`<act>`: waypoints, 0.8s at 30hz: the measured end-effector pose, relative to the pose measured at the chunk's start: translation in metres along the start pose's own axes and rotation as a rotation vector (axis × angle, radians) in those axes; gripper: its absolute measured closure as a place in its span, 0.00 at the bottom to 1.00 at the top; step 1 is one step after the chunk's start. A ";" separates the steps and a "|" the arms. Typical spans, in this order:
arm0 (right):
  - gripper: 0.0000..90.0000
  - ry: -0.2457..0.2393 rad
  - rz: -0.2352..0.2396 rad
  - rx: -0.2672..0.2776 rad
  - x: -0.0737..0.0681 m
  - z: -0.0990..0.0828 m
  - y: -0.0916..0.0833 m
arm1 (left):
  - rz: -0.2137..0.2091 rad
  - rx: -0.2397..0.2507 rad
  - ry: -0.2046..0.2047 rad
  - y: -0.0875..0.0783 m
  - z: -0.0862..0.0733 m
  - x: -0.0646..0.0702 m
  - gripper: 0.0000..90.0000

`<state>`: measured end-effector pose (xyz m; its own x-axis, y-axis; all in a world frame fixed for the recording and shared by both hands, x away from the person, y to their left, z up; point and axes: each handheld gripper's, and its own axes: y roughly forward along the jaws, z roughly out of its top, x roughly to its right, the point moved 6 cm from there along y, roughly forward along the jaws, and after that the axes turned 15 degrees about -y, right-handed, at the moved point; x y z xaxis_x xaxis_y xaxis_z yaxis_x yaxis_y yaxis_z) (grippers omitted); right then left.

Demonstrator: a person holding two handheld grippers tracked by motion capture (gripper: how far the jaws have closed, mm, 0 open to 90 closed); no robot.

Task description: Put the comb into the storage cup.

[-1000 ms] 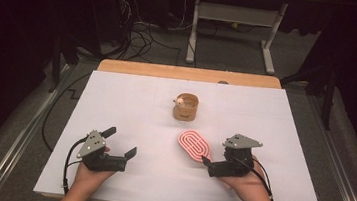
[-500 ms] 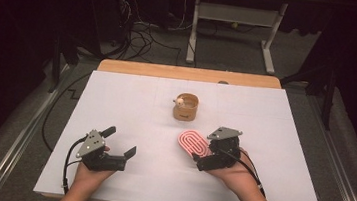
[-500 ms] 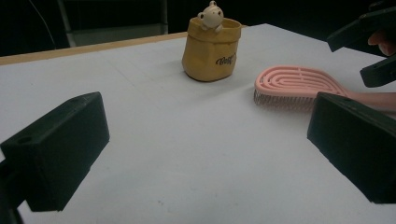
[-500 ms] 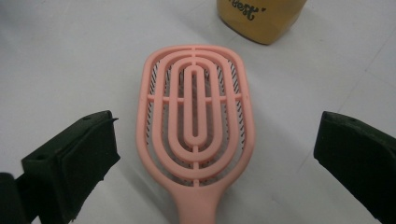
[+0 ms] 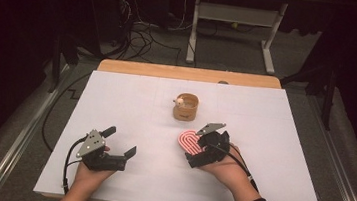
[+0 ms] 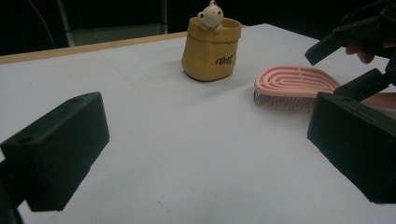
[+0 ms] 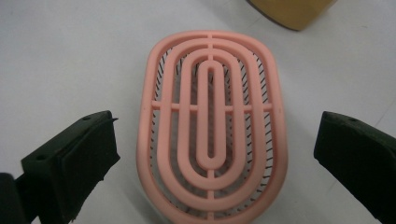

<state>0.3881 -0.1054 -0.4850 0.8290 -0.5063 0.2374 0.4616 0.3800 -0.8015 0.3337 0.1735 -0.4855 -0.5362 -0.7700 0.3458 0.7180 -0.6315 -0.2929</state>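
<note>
1 pink hairbrush (image 5: 188, 142), oval with a looped open back, lying bristles-down on the white table cover (image 5: 130, 105), near the middle and toward the person's side. In the right gripper view, seen from straight above (image 7: 212, 126), centred between 2 black jaws spread wide, 1 on each side, neither touching the pink frame.

Right gripper (image 5: 200, 153) poised right over the brush's near end, tilted down onto it, held in the right hand (image 5: 224, 168); nothing clamped. In the left gripper view, same gripper (image 6: 355, 56) seen at the far right edge, jaws parted above and behind the brush (image 6: 294, 84).

Left gripper (image 5: 119, 147) well apart at the near left, resting low over bare cover in the left hand (image 5: 89, 171), jaws gaping wide, holding and touching nothing.

1 yellow-brown pouch-shaped holder (image 5: 186, 107) standing upright just beyond the brush, apart from it, with 1 small pale figurine (image 6: 211, 14) perched on its rim.

Count: 1 brush, 1 holder, 1 figurine, 2 grippers.
</note>
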 end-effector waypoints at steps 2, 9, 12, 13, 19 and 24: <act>0.00 -0.001 0.004 -0.011 0.000 0.000 0.002 | 0.000 0.000 0.000 0.000 0.000 0.000 0.00; 0.04 -0.007 0.009 -0.052 0.000 0.002 0.011 | -0.001 0.001 0.000 0.000 0.000 0.000 0.00; 0.08 -0.021 0.011 -0.063 -0.001 0.003 0.013 | -0.002 0.002 0.001 0.000 0.000 0.000 0.00; 0.09 -0.014 0.013 -0.067 -0.001 0.003 0.014 | -0.002 0.003 0.000 0.000 0.000 0.000 0.00; 0.18 -0.016 0.026 -0.076 -0.001 0.002 0.015 | -0.002 0.003 0.000 -0.001 0.001 -0.001 0.00; 0.21 -0.029 0.024 -0.082 -0.002 0.001 0.015 | -0.001 0.004 0.000 -0.001 0.001 -0.001 0.00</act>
<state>0.3939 -0.0978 -0.4967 0.8486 -0.4752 0.2325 0.4154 0.3263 -0.8491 0.3339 0.1744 -0.4850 -0.5369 -0.7693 0.3463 0.7190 -0.6320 -0.2891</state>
